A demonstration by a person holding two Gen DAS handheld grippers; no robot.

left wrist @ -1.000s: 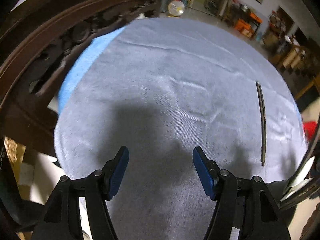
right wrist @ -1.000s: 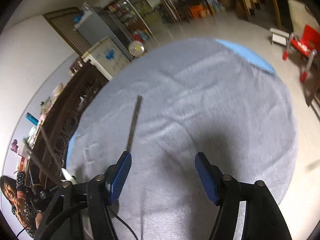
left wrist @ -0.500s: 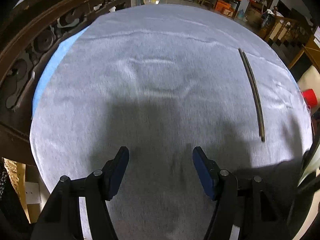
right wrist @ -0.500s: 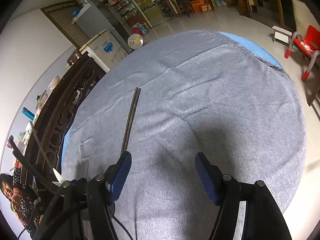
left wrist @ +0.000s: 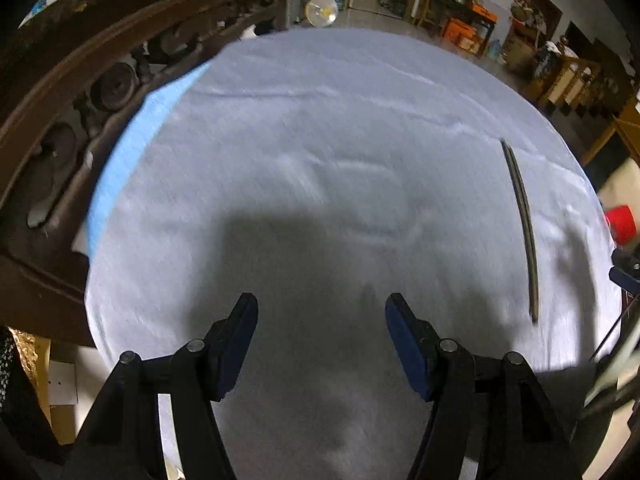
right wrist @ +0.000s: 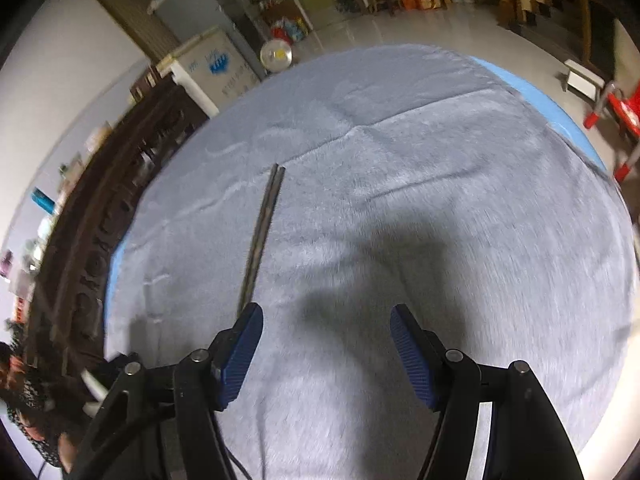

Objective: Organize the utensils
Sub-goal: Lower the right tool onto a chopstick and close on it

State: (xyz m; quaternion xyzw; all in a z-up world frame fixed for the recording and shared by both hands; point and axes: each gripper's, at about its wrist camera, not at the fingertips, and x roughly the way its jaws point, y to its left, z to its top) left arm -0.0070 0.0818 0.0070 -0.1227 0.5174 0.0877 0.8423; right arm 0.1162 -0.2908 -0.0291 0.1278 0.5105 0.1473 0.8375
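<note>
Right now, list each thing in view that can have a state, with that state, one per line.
left gripper: open, nothing between its fingers, over bare cloth.
right gripper: open, empty, its left pad near the chopsticks' near end; contact cannot be told.
chopsticks: a pair lying flat, side by side, on the cloth, not held.
grey cloth: spread over the round table, slightly wrinkled.

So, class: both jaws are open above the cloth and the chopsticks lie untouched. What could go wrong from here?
1. The chopsticks lie flat and thin on the soft grey cloth; closing jaws may pinch fabric or take only one stick.
2. Their near end sits by the right gripper's left finger, outside the gap, so closing now would likely miss.
3. The left gripper is open nearby; both reaching in could collide.
</note>
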